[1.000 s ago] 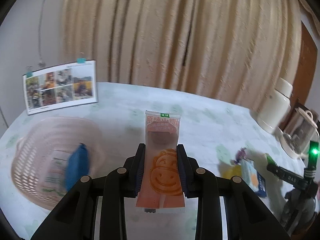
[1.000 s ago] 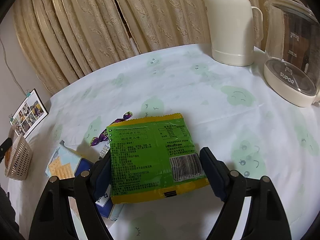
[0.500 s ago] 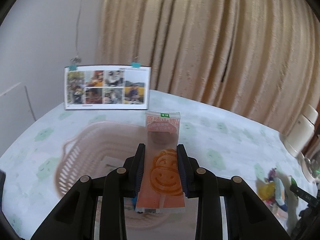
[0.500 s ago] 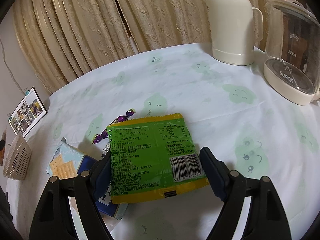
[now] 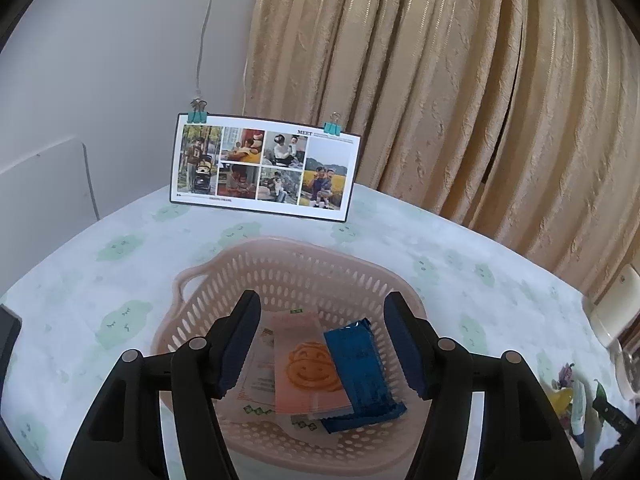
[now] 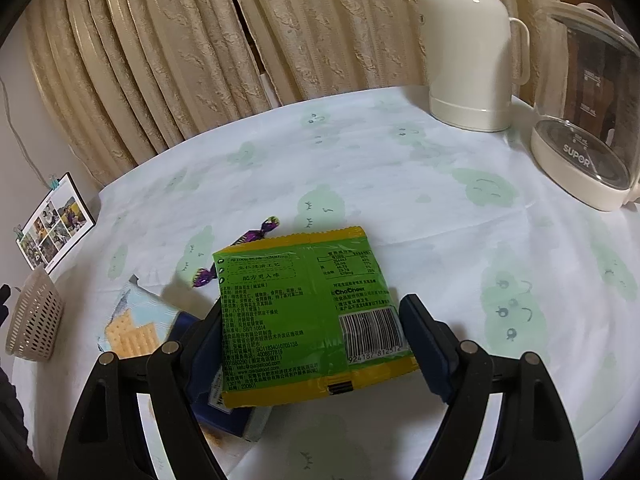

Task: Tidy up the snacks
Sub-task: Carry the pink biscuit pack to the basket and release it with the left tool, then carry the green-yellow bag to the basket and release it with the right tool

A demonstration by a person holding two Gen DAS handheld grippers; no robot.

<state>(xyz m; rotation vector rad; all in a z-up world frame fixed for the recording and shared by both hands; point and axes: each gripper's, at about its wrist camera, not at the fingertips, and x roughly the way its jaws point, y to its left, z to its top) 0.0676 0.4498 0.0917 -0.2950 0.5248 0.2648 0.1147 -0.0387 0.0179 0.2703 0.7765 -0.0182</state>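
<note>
The left gripper (image 5: pixel 322 344) hangs spread above the basket (image 5: pixel 280 264), the orange packet (image 5: pixel 306 368) lying inside below it. The right gripper (image 6: pixel 310 344) pinches the green bag (image 6: pixel 300 312) by its edges — slick film could slip loose.

Table (image 6: pixel 420 184), cloud-print cloth. Directly on it: pink basket (image 5: pixel 296 272) lower centre, photo card (image 5: pixel 264 168) behind; right-wrist view: jug (image 6: pixel 472 60), kettle (image 6: pixel 588 128), purple candy (image 6: pixel 260 232), cracker pack (image 6: pixel 132 320).

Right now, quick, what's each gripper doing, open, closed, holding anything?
Left gripper: open, empty, above the pink basket.
Right gripper: shut on the green snack packet.
</note>
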